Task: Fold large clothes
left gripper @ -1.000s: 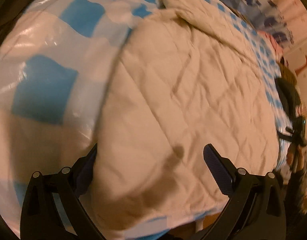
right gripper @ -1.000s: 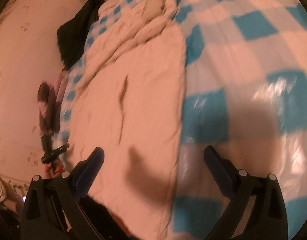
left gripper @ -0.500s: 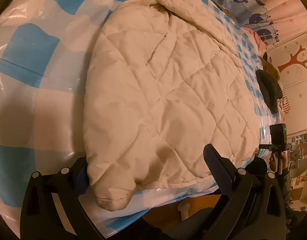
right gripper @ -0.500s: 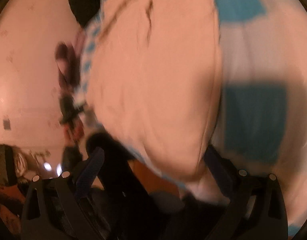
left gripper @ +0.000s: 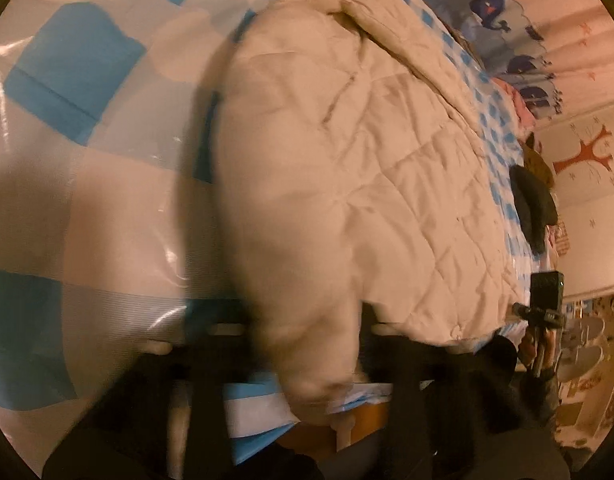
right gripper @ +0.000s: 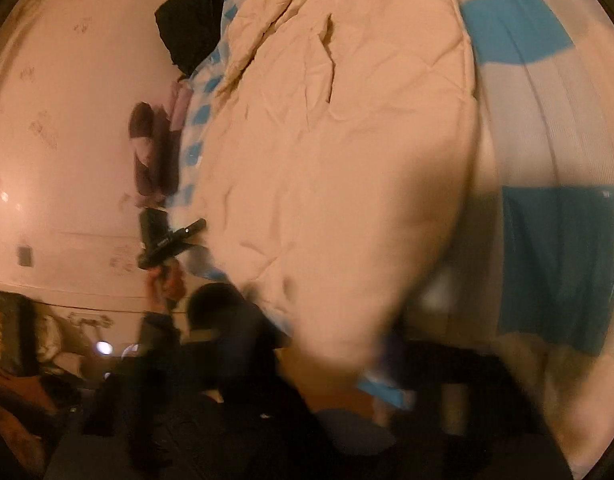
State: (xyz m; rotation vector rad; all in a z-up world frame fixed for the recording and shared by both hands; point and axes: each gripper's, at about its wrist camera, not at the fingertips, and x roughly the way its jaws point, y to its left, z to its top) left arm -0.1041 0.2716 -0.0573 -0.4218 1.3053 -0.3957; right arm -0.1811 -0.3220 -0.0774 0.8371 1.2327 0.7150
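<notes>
I have the cream quilted coat (left gripper: 347, 168) flat on the bed's checked cover (left gripper: 71, 68), its hem at the near bed edge. Both jaws are closing: the left hand-held gripper (left gripper: 307, 360) and the right hand-held gripper (right gripper: 347, 344) each close on a hem corner. Bite only coat fabric, not the cover. Fold away from the edge; clear cover lies beside the coat.

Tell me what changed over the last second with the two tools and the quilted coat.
Both tools went from wide open to closing on the near hem of the cream quilted coat: the left tool on one corner, the right tool on the other, fabric between the jaws. The coat stays spread on the checked sheet.
</notes>
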